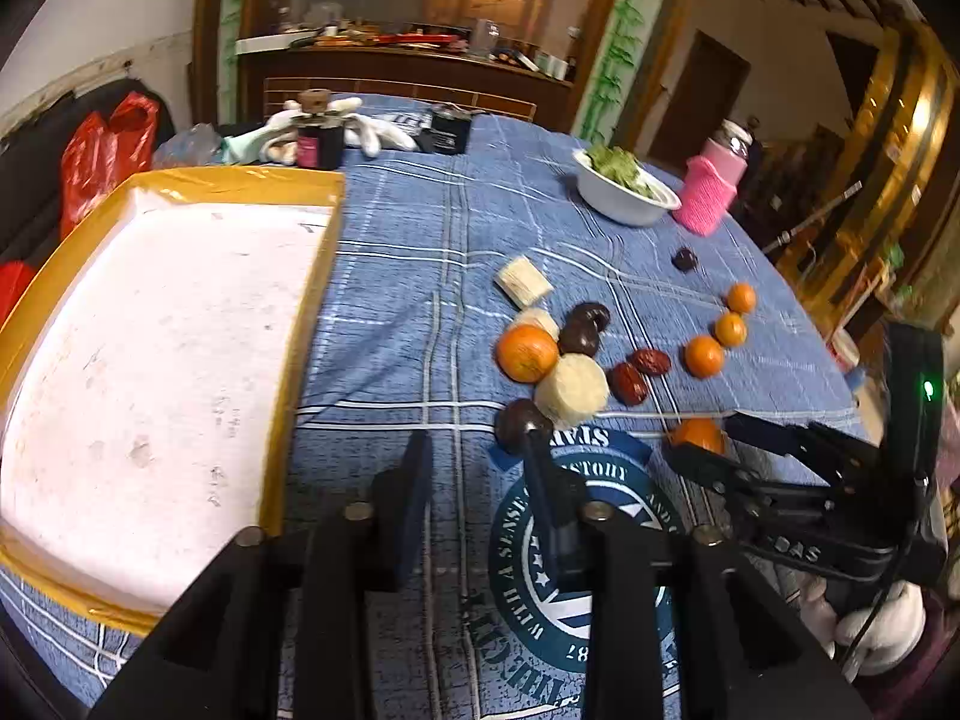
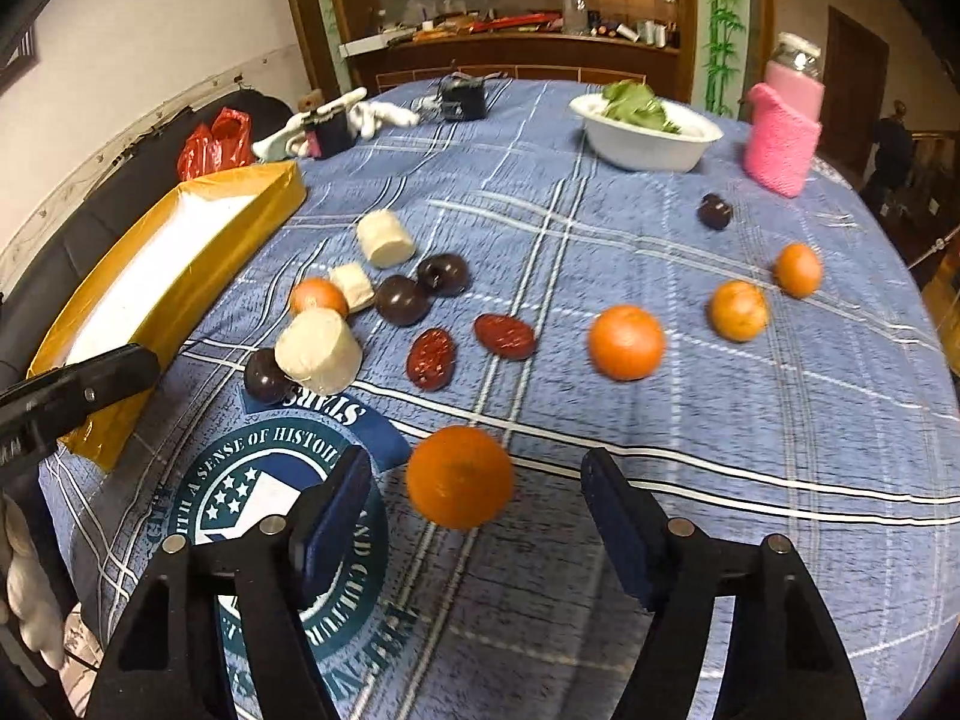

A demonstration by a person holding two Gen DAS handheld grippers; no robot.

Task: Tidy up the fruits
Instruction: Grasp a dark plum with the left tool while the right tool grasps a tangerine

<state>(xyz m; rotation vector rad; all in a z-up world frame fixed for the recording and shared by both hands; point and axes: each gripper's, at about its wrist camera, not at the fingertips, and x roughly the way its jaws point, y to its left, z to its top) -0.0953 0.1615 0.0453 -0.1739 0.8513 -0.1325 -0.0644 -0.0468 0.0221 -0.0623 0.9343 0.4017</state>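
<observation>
Left gripper (image 1: 480, 450): jaws narrow, nothing between them, over the blue cloth (image 2: 720, 420) beside the yellow tray (image 1: 312, 276) at the table's left edge.
Right gripper (image 2: 480, 480): jaws half wide around an orange (image 2: 459, 476), pads apart from it.
Fruits: dark plums (image 2: 402, 299), red dates (image 2: 429, 358) and small oranges (image 2: 626, 342) lie mid-cloth.
Far edge: white bowl (image 2: 645, 147), pink bottle (image 2: 780, 138).

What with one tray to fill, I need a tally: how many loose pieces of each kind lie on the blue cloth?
oranges: 5
dark round fruits: 4
white cylinder pieces: 3
red dates: 2
Total: 14
</observation>
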